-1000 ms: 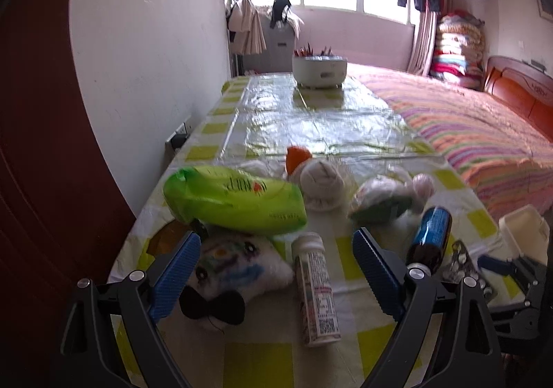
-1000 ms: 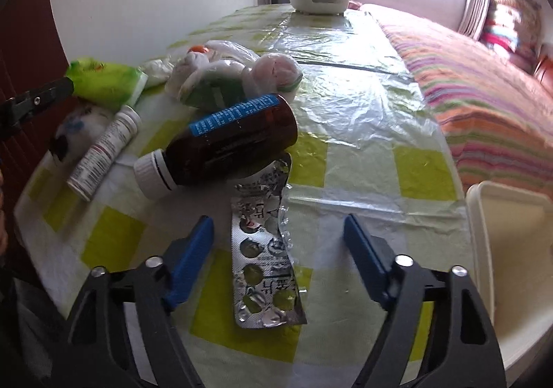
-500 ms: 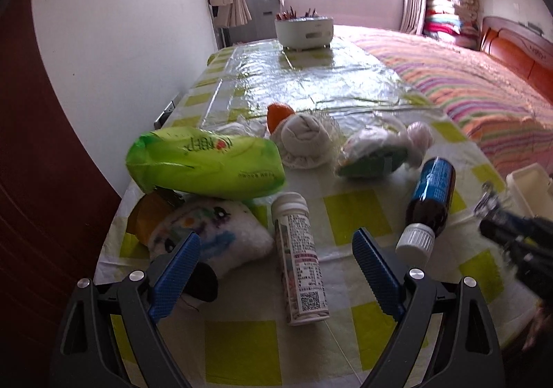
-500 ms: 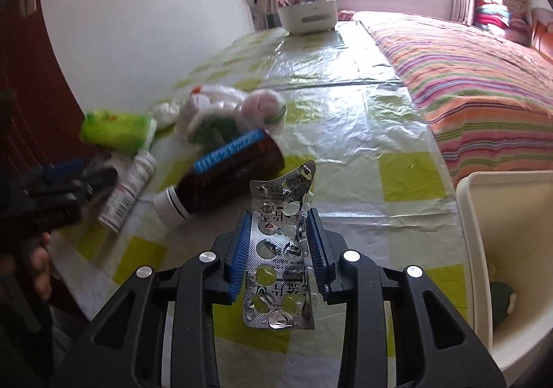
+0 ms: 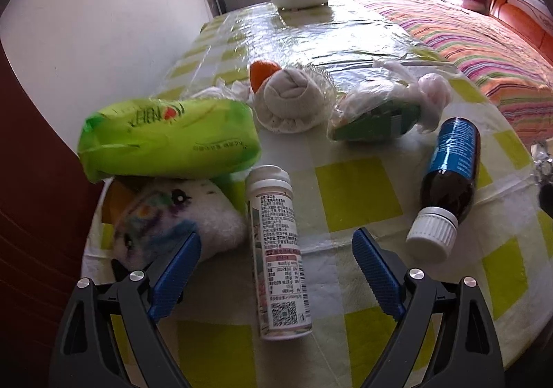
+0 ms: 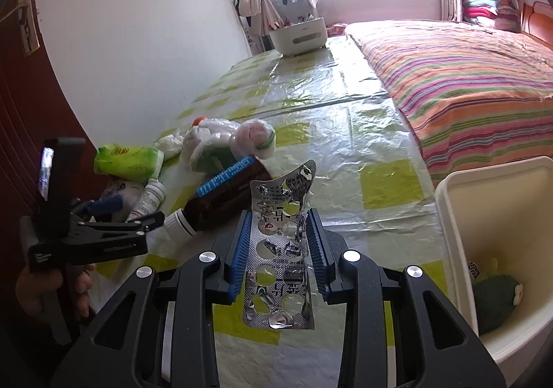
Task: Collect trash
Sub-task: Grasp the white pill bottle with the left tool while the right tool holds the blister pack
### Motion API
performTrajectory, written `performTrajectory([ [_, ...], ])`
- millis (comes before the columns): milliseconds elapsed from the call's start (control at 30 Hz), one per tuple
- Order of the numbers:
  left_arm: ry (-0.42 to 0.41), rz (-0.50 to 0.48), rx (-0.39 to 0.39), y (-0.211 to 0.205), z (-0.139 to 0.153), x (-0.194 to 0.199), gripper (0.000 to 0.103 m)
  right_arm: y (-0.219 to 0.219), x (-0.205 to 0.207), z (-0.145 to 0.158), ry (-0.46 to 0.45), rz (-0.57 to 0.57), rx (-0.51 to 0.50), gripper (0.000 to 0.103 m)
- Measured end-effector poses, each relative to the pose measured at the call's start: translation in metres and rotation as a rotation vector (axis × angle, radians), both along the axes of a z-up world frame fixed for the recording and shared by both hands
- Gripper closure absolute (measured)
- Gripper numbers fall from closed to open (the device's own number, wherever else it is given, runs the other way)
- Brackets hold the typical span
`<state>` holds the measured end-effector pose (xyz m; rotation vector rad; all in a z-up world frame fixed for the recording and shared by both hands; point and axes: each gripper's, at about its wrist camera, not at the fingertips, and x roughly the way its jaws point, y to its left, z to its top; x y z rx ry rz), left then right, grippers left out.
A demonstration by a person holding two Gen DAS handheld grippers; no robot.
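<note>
Right hand-held gripper (image 6: 279, 251) is what I am steering, and its blue pads are clamped on both long edges of an empty blister pack (image 6: 281, 249), lifted clear of the tabletop (image 6: 345, 118) and standing between the pads. Going by size: the striped bed (image 6: 466, 77) runs along the tabletop's right edge, and the white bin (image 6: 449, 187) sits at the near right corner with a green item already inside. On the left side lie a green tissue pack (image 5: 166, 139), a brown bottle (image 5: 449, 177) on its side, and a white pill bottle (image 5: 276, 249) on its side, which rests between the spread, empty pads of my left hand-held gripper (image 5: 276, 249). I judge the pack very light, thin foil and plastic that buckles easily, and it already bows under the squeeze, so the edge grip near its middle looks right. The pill bottle seems light, stiff and prone to roll; I would take it across its body.
</note>
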<state>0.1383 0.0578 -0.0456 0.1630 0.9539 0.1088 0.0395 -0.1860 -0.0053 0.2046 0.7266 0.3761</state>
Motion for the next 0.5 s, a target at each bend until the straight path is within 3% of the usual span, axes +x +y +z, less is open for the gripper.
performTrajectory([
  [233, -0.004, 0.025, 0.005, -0.004, -0.007, 0.006, 0.017, -0.013, -0.006, 0.006, -0.024, -0.018, 0.041, 0.072],
  [300, -0.013, 0.037, 0.003, -0.007, -0.009, 0.008, 0.028, -0.015, -0.008, 0.008, -0.032, -0.020, 0.051, 0.072],
  [400, -0.015, 0.046, -0.093, -0.003, -0.009, 0.010, 0.047, -0.019, -0.010, 0.010, -0.041, -0.026, 0.063, 0.072],
  [500, -0.019, 0.045, -0.132, -0.003, -0.009, 0.013, 0.063, -0.022, -0.010, 0.011, -0.046, -0.032, 0.068, 0.072],
])
